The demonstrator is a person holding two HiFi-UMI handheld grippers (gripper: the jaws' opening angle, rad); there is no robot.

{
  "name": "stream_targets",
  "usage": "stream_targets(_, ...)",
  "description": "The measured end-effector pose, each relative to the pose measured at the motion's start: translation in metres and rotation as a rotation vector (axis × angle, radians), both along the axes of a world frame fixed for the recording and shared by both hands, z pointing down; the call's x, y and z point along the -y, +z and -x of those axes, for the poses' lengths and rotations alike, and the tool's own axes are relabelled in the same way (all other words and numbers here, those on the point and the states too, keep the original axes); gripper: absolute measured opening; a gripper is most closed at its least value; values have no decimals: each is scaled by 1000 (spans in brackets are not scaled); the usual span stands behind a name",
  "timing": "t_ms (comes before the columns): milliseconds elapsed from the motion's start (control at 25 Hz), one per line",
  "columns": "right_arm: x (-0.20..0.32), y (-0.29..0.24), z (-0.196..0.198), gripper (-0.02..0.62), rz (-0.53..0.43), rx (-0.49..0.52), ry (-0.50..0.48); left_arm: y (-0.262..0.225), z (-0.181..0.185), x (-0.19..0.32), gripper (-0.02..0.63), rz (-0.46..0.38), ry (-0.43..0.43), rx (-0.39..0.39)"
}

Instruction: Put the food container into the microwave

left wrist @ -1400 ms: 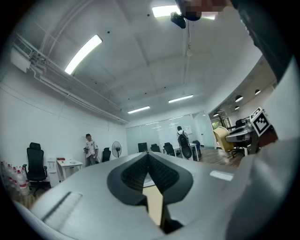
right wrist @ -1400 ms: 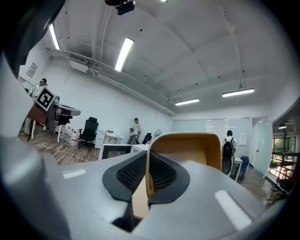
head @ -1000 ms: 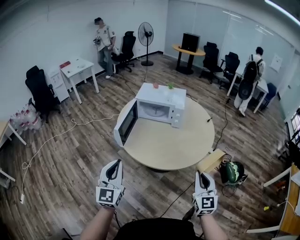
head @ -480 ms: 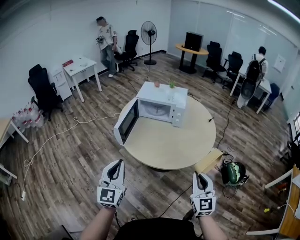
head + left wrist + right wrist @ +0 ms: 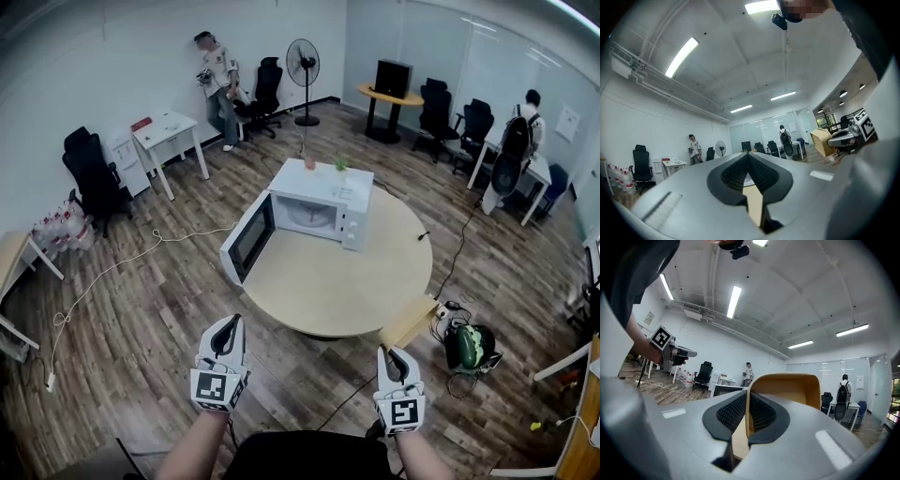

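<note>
A white microwave [image 5: 323, 190] stands at the far side of a round tan table [image 5: 337, 291], and its door [image 5: 247, 239] hangs open to the left. No food container shows in any view. My left gripper [image 5: 226, 325] [image 5: 749, 157] is held low near my body, well short of the table, shut with nothing between its jaws. My right gripper [image 5: 386, 355] [image 5: 746, 398] is level with it on the right, also shut and holding nothing. In the right gripper view a tan curved chair back [image 5: 787, 390] rises just behind the jaws.
A small pink object [image 5: 309, 162] and a small green one [image 5: 341, 164] sit on the microwave's top. A tan chair [image 5: 409, 322] stands at the table's near right edge, beside a green bag [image 5: 471, 346]. Cables [image 5: 112, 272] run over the wood floor. Two people stand by far desks.
The table and microwave sit slightly nearer and lower in the head view. Both grippers stay shut and low; the right one has drifted a little left.
</note>
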State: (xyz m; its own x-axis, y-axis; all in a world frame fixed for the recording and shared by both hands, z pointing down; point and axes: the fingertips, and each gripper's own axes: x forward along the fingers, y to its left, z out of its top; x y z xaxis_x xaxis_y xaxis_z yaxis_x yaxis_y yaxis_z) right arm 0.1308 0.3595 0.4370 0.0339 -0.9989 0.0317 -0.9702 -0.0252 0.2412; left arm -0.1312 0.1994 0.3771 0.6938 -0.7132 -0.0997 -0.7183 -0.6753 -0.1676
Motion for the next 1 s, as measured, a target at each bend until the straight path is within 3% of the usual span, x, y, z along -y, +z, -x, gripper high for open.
stream_targets(280, 12, 7, -26, 20, -17, 19, -30, 0, -11, -4, 0, -15, -45, 23)
stream_targets(480, 43, 10, -31, 20, -19, 38, -40, 2, -17, 20, 0, -16, -47, 32)
stream_targets(1000, 212, 1, -32, 20, 19, 21, 24, 12, -53, 210, 0, 17, 67, -10)
